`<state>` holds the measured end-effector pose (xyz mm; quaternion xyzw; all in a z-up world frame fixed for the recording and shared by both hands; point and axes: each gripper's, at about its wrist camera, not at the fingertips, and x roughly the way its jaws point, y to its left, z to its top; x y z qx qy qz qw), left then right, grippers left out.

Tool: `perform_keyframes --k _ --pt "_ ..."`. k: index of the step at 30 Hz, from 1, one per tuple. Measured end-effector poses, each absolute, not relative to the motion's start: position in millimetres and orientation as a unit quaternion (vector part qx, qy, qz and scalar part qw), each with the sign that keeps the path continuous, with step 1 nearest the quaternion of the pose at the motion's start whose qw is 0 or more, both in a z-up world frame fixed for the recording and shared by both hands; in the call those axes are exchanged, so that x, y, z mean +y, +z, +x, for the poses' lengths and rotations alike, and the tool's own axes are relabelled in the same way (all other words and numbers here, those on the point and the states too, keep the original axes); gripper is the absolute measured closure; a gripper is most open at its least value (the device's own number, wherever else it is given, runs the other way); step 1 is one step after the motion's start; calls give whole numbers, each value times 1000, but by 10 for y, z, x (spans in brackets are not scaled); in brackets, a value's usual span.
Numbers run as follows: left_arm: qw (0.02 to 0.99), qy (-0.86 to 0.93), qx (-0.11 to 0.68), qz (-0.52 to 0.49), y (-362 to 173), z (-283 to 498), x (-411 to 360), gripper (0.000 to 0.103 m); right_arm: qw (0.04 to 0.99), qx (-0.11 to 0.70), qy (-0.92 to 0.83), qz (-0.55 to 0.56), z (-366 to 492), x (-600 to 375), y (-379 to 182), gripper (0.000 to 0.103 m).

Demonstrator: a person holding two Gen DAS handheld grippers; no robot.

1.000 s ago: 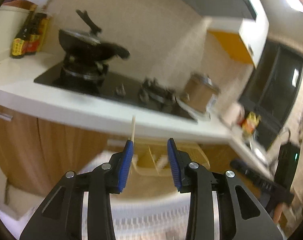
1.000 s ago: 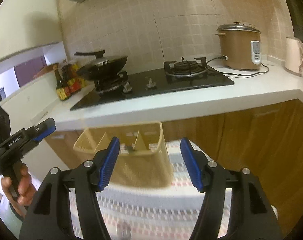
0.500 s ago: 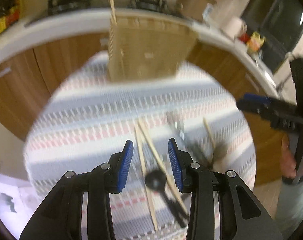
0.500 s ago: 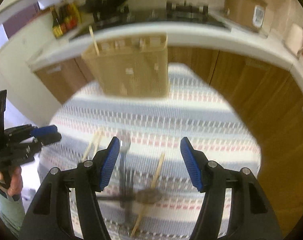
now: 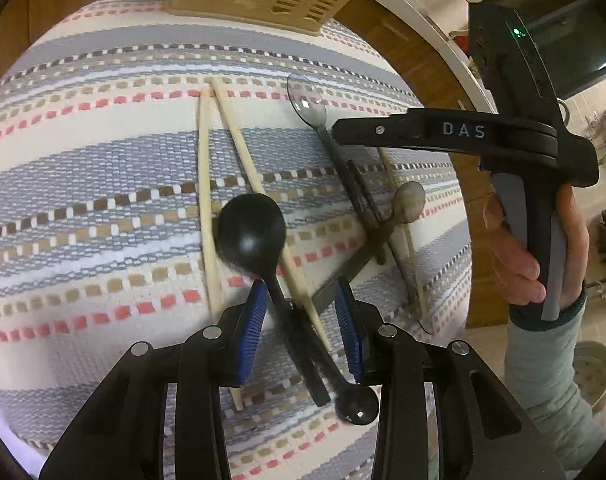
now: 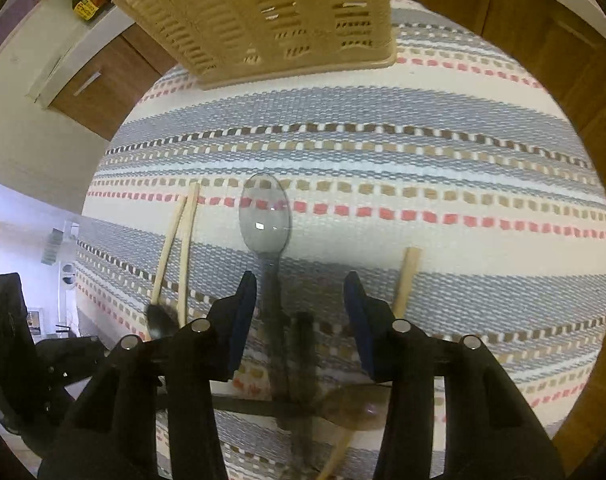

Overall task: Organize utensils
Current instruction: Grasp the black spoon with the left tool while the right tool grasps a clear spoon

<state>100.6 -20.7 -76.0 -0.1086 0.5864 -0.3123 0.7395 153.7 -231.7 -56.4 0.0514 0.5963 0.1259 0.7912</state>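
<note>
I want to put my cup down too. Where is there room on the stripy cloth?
The stripy cloth is bare between the beige basket and the clear spoon, and out to the right. It is also bare left of the two chopsticks. Near both grippers it is crowded: the black spoon and other utensils lie crossed.

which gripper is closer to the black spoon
Left. The left gripper is open with the black spoon handle between its jaws; the right gripper is off to the side, straddling the clear spoon.
</note>
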Motion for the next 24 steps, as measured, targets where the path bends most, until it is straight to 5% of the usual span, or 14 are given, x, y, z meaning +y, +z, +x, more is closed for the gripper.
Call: perform_keyframes --k 13,18,24 --pt "758 -278 587 -60 -773 1049 -424 75 810 575 91 -70 1646 -1752 -639 66" --pt "768 -258 584 -46 -803 1068 -541 83 816 565 85 -88 1633 -1644 -658 84" --pt "784 -235 574 -17 -820 969 -653 86 830 539 76 -122 1533 -1487 -688 86"
